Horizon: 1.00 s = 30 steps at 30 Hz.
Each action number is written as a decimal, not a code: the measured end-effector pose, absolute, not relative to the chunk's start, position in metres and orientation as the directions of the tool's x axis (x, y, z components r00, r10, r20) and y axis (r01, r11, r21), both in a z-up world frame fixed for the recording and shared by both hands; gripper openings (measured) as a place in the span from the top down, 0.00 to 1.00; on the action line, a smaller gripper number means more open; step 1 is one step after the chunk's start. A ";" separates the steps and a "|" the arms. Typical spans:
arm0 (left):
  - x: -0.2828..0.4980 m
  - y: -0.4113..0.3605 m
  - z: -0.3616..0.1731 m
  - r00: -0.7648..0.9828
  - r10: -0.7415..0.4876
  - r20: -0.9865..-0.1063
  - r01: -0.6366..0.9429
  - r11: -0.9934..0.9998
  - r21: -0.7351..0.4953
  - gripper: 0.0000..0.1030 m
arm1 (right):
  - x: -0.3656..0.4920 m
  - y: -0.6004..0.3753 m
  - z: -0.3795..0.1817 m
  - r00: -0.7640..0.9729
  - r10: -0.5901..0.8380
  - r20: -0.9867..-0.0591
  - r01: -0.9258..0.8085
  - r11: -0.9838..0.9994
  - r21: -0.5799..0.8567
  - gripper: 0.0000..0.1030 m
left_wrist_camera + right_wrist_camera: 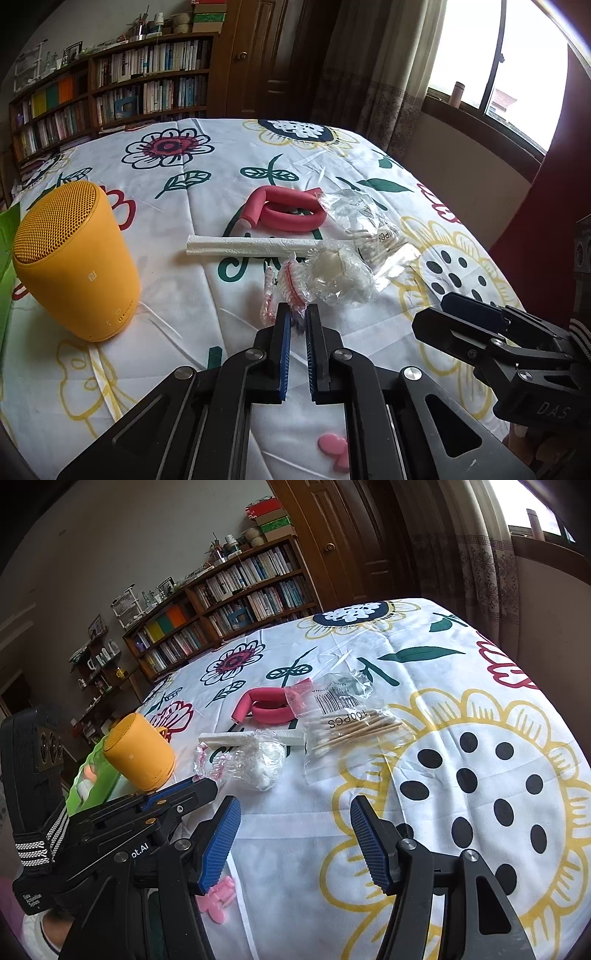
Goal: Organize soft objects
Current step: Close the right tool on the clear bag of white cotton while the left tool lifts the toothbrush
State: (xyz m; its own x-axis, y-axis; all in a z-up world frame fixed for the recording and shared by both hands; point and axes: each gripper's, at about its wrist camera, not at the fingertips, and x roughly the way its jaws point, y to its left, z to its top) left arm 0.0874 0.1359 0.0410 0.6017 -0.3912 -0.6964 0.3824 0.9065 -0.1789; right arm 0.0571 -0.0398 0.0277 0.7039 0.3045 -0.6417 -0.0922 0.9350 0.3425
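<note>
My left gripper (298,311) is shut on the near end of a small clear packet with red-and-white contents (291,282), which lies on the flowered bedspread (177,295). Right of the packet lies a clear bag of cotton balls (340,273), and behind that a bag of cotton swabs (373,229). A rolled white paper towel (255,245) and a bent pink foam roller (288,210) lie farther back. My right gripper (295,806) hovers open over the bedspread with nothing between its fingers, short of the cotton ball bag (266,760) and the swab bag (354,727).
A yellow cylindrical speaker (74,258) stands at the left, with a green pack (92,779) beside it. A pink heart-shaped piece (332,446) lies near the front edge. Bookshelves (110,92) and a curtained window (480,55) stand beyond the bed.
</note>
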 end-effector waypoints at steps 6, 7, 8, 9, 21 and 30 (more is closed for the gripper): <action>0.080 0.143 0.052 0.630 -0.389 -0.671 0.380 0.909 -0.171 0.92 | 0.072 -0.029 0.028 0.698 0.313 -0.644 -0.109 0.935 0.336 0.36; 0.079 0.144 0.053 0.635 -0.388 -0.668 0.378 0.910 -0.169 0.92 | 0.075 -0.027 0.028 0.697 0.312 -0.645 -0.110 0.936 0.333 0.36; 0.078 0.145 0.055 0.638 -0.386 -0.666 0.377 0.911 -0.167 0.92 | 0.079 -0.025 0.028 0.696 0.312 -0.647 -0.114 0.937 0.330 0.36; 0.077 0.146 0.055 0.640 -0.387 -0.664 0.377 0.911 -0.167 0.92 | 0.083 -0.022 0.027 0.695 0.306 -0.651 -0.113 0.940 0.321 0.36; 0.069 0.161 0.061 0.650 -0.394 -0.650 0.368 0.911 -0.186 0.92 | 0.109 -0.004 0.015 0.662 0.274 -0.698 -0.117 0.957 0.265 0.63; 0.066 0.169 0.066 0.659 -0.401 -0.637 0.364 0.910 -0.198 0.92 | 0.104 -0.005 0.021 0.673 0.269 -0.689 -0.101 0.956 0.275 0.69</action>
